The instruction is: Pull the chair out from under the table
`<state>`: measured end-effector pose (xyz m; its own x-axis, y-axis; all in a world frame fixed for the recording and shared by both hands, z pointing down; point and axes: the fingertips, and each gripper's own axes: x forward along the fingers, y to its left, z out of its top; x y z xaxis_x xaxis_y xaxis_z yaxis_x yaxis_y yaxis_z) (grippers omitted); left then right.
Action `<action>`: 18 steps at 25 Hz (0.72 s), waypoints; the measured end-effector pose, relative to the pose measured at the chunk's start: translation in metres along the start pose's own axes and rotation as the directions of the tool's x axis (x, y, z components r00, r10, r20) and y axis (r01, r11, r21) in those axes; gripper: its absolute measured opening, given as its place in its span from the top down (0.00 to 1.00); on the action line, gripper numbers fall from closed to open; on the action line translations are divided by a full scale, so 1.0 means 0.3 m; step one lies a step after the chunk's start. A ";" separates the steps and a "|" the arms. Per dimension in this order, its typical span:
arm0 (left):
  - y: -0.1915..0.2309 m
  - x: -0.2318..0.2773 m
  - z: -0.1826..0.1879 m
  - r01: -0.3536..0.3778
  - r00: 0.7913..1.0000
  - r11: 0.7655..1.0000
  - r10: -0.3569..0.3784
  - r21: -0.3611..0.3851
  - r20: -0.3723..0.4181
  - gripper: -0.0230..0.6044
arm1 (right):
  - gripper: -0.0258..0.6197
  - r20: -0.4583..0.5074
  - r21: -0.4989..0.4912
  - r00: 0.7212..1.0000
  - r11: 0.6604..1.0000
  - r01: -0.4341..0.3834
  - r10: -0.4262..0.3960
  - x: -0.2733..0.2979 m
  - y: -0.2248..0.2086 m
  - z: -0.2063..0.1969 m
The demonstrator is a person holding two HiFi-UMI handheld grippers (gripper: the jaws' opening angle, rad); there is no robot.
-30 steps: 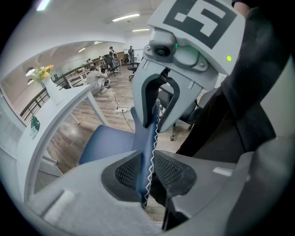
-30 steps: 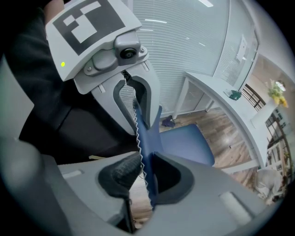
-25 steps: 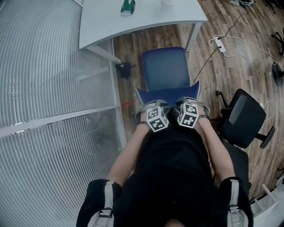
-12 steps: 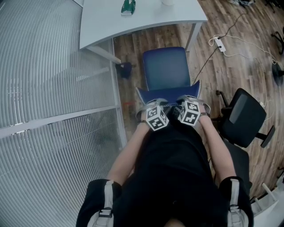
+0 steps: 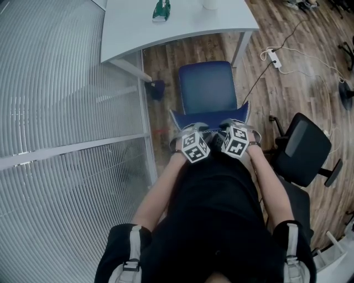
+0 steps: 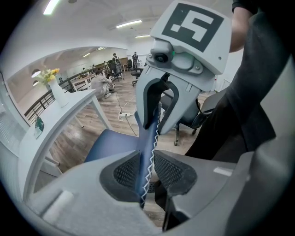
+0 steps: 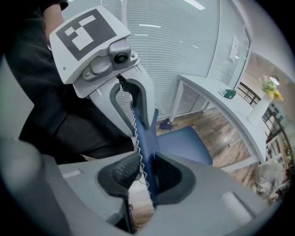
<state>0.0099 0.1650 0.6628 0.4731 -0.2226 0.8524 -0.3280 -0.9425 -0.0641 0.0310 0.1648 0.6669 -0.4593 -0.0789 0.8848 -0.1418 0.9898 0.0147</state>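
The blue chair [image 5: 207, 85] stands out in front of the white table [image 5: 166, 30], its seat clear of the tabletop. Both grippers sit side by side on the top edge of the backrest [image 5: 211, 117], the left gripper [image 5: 189, 130] left of the right gripper [image 5: 235, 126]. In the left gripper view the backrest edge [image 6: 148, 138] runs between the jaws of the left gripper [image 6: 147, 168], with a thin gap at one pad. The right gripper [image 7: 145, 173] also straddles the edge [image 7: 146, 138], one pad standing off it. Both pairs of jaws have just been opening.
A glass wall with blinds [image 5: 66, 110] runs along the left. A black office chair [image 5: 301, 146] stands close at the right. A power strip with cables [image 5: 275, 55] lies on the wooden floor. A green item [image 5: 160, 9] sits on the table, and a small dark object [image 5: 156, 87] by its leg.
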 end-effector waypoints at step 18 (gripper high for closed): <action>0.071 -0.010 0.035 -0.165 0.986 0.986 0.165 0.035 -0.004 0.77 | 0.77 0.079 0.041 0.990 0.992 0.117 -0.120 -0.029 -0.082 0.024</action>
<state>0.0102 0.1430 0.6534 0.4092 -0.3740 0.8323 -0.3727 -0.9011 -0.2217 0.0320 0.1403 0.6554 -0.5067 -0.2064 0.8370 -0.2303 0.9681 0.0993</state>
